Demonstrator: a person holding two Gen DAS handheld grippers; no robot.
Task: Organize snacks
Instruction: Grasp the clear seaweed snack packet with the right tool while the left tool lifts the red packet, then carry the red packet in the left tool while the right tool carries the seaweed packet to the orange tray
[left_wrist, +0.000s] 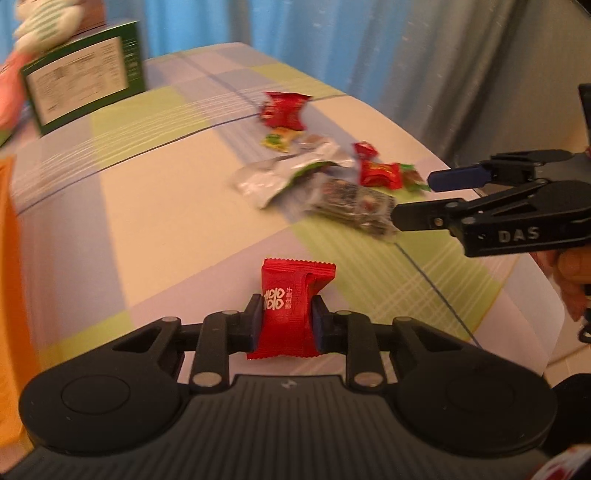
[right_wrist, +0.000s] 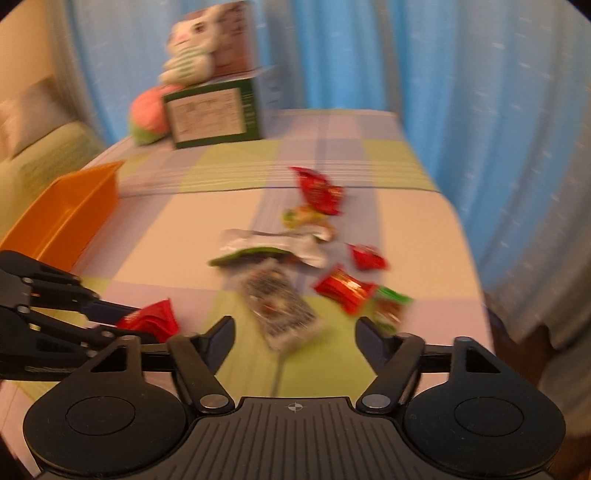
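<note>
A red candy packet (left_wrist: 291, 310) with white characters on its wrapper is pinched upright between the fingers of the left gripper (left_wrist: 284, 321), held above a checked cloth in pale green, lilac and cream that covers the surface (left_wrist: 155, 206). From the right wrist camera the same packet (right_wrist: 151, 317) shows at the near left, clamped at the tip of the left gripper (right_wrist: 122, 321), just beside the orange bin (right_wrist: 70, 210) that stands along the left edge.

The right gripper (right_wrist: 295, 336) hangs with its fingers spread wide apart and nothing between them, over the near end of a loose scatter of snacks. Directly beyond its fingers lies a clear-wrapped dark packet (right_wrist: 280, 306). Farther off sit a silver and green wrapper (right_wrist: 273, 247), a red foil candy (right_wrist: 345, 290) to the right with a green-edged packet (right_wrist: 391, 306) just beside it, a small red packet (right_wrist: 365, 256), a yellow-green sweet (right_wrist: 301, 216) and, farthest, a larger red packet (right_wrist: 317, 190). In the left wrist camera the right gripper (left_wrist: 417, 195) reaches in from the right, its tips close to that pile.

At the far left of the surface stands a green box (right_wrist: 214, 114), with a pink and green plush toy (right_wrist: 147, 118) touching its left side and a white rabbit plush (right_wrist: 192, 48) perched on top. Blue curtains (right_wrist: 369, 55) hang behind. Both views are blurred.
</note>
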